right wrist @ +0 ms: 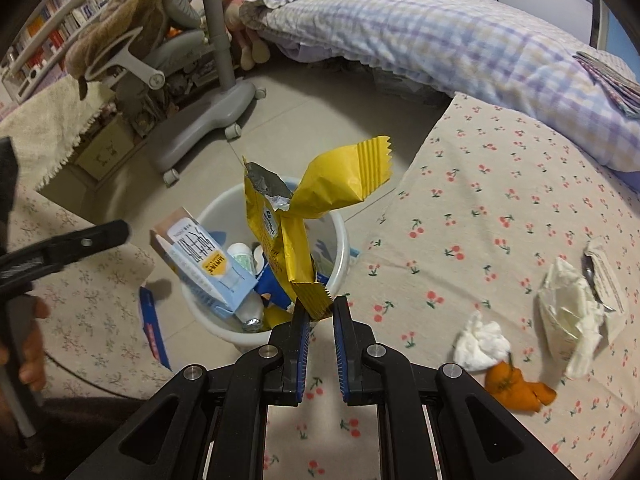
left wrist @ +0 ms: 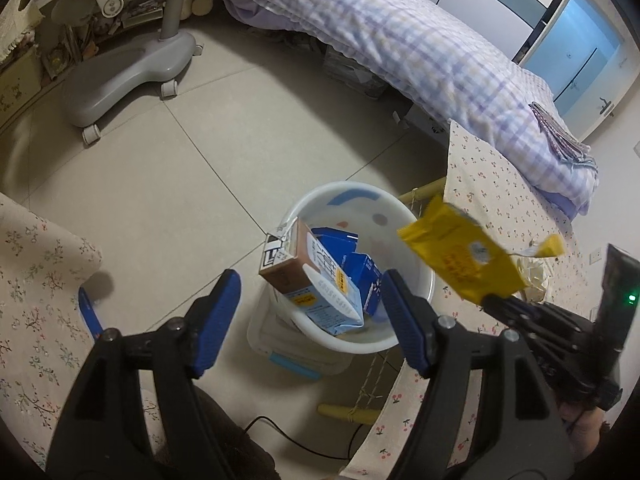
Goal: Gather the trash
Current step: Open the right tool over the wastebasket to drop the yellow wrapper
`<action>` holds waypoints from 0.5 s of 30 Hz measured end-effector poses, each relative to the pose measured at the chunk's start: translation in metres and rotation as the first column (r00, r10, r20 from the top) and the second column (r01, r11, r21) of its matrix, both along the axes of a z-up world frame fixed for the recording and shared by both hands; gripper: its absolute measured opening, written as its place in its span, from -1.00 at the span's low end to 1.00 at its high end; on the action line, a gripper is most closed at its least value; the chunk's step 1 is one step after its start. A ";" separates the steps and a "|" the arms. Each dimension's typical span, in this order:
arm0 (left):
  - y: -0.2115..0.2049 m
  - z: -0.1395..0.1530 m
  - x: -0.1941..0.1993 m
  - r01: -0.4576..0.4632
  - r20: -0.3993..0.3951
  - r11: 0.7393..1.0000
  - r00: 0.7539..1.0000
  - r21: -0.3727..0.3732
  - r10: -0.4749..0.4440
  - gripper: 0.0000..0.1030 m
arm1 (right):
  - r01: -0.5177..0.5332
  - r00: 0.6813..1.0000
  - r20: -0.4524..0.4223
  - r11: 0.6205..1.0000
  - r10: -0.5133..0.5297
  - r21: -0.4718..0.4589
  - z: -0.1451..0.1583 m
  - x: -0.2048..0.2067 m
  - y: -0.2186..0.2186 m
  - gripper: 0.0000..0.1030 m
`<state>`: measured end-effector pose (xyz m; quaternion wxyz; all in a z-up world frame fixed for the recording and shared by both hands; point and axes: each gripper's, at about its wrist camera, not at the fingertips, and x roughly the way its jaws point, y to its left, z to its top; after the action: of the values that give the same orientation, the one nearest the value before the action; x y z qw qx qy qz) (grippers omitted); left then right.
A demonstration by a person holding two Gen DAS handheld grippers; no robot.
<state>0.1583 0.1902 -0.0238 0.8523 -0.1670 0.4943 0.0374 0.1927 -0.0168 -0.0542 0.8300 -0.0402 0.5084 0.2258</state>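
The right gripper [right wrist: 316, 310] pinches the yellow wrapper [right wrist: 308, 216] by its crimped end, above the bin [right wrist: 342, 240]; it looks light, limp and crinkly, so the stiff seam is the best hold; the left gripper [left wrist: 310, 320] hangs over the bin, jaws apart and empty; tissue [right wrist: 480, 344] and peel [right wrist: 516, 388] lie on the bench.

Torn yellow wrapper [right wrist: 296, 216] upright above white bin [right wrist: 340, 224], cartons inside
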 end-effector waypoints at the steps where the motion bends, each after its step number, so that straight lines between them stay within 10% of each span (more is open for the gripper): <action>1: 0.000 0.001 0.000 -0.001 0.002 1.000 1.000 0.008 0.001 0.42 | -0.003 1.000 -0.002 1.000 0.003 -0.004 -0.004 0.002 0.003 -0.73; 6: -0.001 0.001 0.000 -0.005 -0.002 0.999 1.000 0.032 0.005 0.47 | -0.015 1.000 -0.019 1.000 0.015 0.018 -0.018 0.011 0.010 -0.56; 9: -0.001 0.001 0.000 -0.010 -0.008 0.998 1.000 0.055 0.010 0.62 | 0.016 1.000 -0.019 1.000 -0.016 0.017 -0.017 0.012 0.006 0.15; 15: -0.005 0.001 -0.002 -0.002 -0.021 0.997 1.000 0.078 0.004 0.63 | 0.031 0.999 0.023 0.999 -0.032 0.022 0.003 0.005 -0.010 0.17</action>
<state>0.1565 0.1848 -0.0230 0.8527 -0.1339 0.5013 0.0599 0.1973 -0.0269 -0.0514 0.8397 -0.0259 0.4968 0.2177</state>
